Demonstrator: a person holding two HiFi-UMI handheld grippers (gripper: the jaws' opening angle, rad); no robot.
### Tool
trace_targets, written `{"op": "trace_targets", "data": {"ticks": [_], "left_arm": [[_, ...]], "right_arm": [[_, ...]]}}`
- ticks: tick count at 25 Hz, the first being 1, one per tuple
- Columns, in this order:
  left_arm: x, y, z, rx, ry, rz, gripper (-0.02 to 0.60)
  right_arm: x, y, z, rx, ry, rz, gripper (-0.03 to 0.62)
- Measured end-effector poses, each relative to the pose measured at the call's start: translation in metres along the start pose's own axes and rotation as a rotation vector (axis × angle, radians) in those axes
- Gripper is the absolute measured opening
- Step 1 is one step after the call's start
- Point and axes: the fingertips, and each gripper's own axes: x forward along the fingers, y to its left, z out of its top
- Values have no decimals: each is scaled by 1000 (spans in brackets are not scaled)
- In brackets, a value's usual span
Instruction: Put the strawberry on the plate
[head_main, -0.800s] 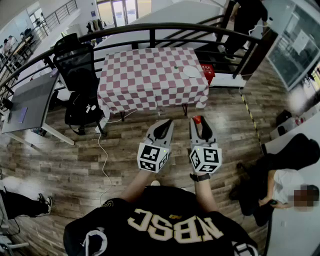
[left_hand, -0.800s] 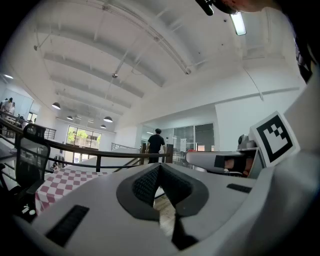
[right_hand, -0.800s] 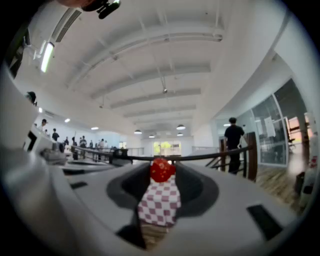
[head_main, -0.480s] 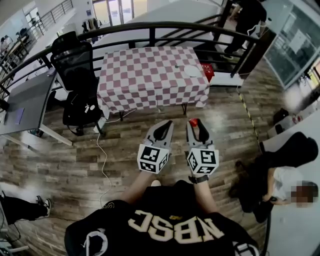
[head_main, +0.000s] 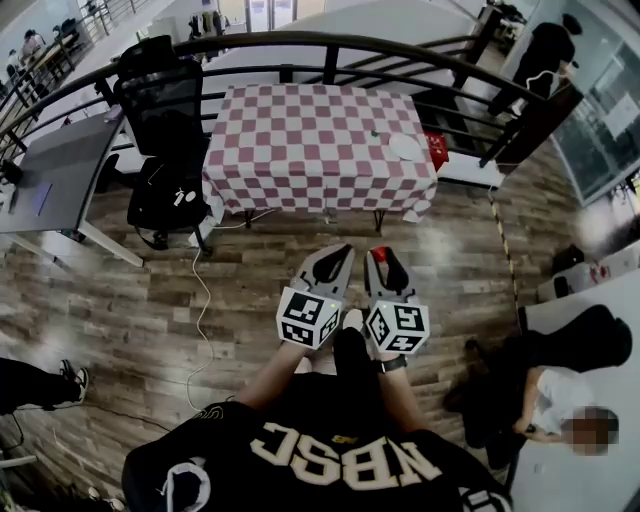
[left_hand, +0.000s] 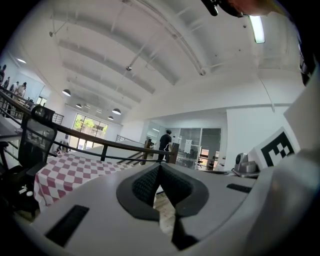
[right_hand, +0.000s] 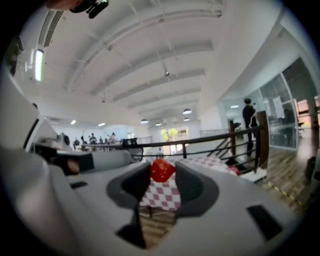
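Observation:
In the right gripper view, a red strawberry sits pinched between the tips of my right gripper, well above the floor. The head view shows the same strawberry at the tip of the right gripper. My left gripper hangs beside it, shut and empty; its pads meet in the left gripper view. Both grippers are over wooden floor, short of the table. A white plate lies near the right end of the red-and-white checked table.
A small green object lies on the cloth next to the plate. A black office chair and a grey desk stand left of the table. A dark railing curves behind it. A person sits at the right.
The two grippers have drawn closer together, the right one shifting left with the strawberry. The table and plate have slid slightly right and nearer in the head view.

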Motion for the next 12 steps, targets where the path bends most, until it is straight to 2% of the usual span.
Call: {"op": "trace_targets", "data": {"ticks": [4,9,12], "left_arm": [[35,29,1,41,4,69,15],[110,47,28,115,-33,104,15],[162,46,47,144,-48,100,15]], "right_arm": [[43,-21,7,11,-6,52,158],[90,-86,48,25,-80,62,156],[112,-136,80,26,-141,33,156]]}}
